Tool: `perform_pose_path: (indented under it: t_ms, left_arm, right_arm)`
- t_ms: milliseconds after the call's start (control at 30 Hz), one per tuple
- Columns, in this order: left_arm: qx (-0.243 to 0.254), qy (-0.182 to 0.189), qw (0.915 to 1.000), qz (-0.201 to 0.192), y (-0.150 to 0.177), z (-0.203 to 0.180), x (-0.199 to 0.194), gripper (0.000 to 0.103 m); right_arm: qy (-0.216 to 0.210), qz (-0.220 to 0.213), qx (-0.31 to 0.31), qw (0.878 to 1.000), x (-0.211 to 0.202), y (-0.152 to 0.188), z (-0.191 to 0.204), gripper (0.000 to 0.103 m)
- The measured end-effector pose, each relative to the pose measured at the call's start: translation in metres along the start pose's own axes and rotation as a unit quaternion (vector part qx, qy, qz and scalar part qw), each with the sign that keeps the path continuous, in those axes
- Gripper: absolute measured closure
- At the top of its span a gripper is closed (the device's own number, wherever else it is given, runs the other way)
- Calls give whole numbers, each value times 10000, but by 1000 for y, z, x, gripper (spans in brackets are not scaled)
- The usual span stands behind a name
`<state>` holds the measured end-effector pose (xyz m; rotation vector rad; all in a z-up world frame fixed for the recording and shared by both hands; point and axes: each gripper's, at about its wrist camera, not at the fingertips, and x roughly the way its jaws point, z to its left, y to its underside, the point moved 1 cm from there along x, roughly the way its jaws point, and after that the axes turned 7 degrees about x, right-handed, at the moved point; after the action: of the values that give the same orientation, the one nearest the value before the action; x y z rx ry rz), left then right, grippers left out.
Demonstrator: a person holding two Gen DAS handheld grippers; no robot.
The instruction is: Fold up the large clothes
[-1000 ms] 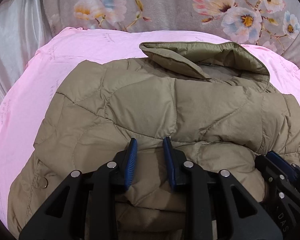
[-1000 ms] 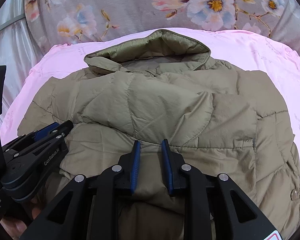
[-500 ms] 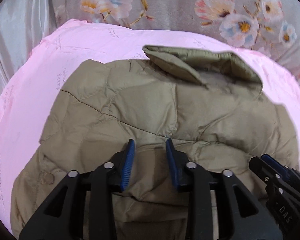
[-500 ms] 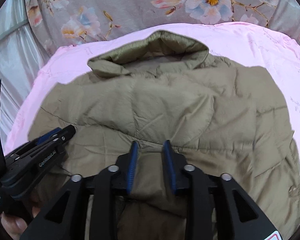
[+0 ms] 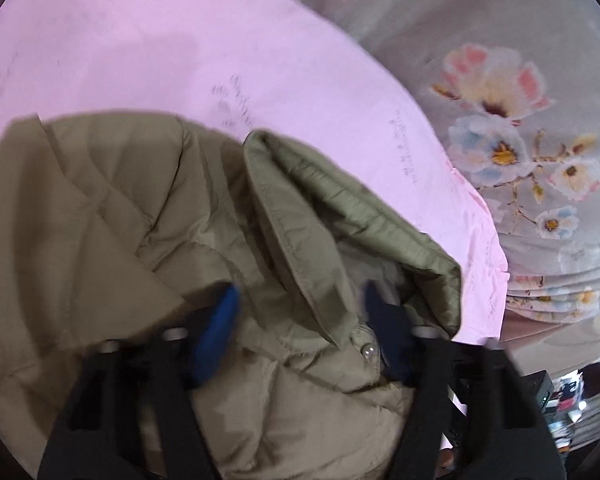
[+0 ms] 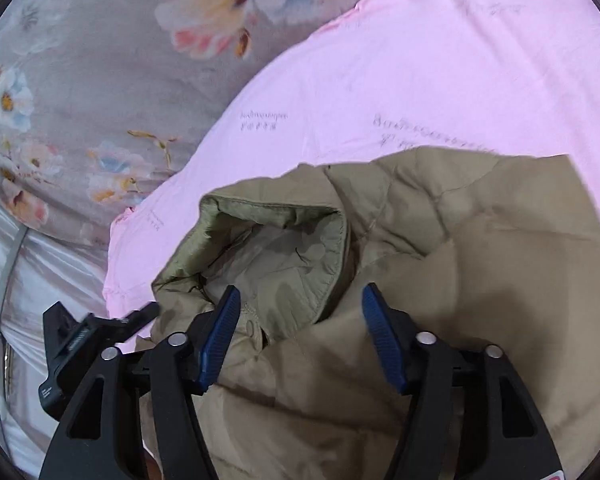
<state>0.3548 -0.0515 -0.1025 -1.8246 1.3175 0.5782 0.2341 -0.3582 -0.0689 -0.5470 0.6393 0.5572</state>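
Both grippers, left (image 5: 300,320) and right (image 6: 298,332), are now standing released, wider than before, over the collar of the quilted olive-khaki padded jacket (image 6: 480,280) lying lower-centre on the pink sheet (image 5: 160,40); bare sheet is showing along upper frame edges.

Khaki-olive quilted jacket (image 5: 112,216), greener collar lining (image 6: 284,256), pale pink sheet (image 5: 180,48) faintly lettered, grey flower-printed bedding (image 6: 80,80), blue finger pads (image 6: 220,336)
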Motion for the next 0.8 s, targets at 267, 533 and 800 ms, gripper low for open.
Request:
perform_pose_path:
  t_ms: [267,533,800]
  left_arm:
    - [1238,323,9872,-954,10,-42,-61,98]
    - [1638,-738,9818,-622,44,-3,0,98]
    - [2115,-1295,9656,-781,52,-15,14,97]
  right_arm:
    - [-605,-1056,-1229,9849,-48,2,58,99]
    - [1045,-495,-1563,9809,21,28,7,101]
    - [1250,-517,-1689,9763,31,32,2,103]
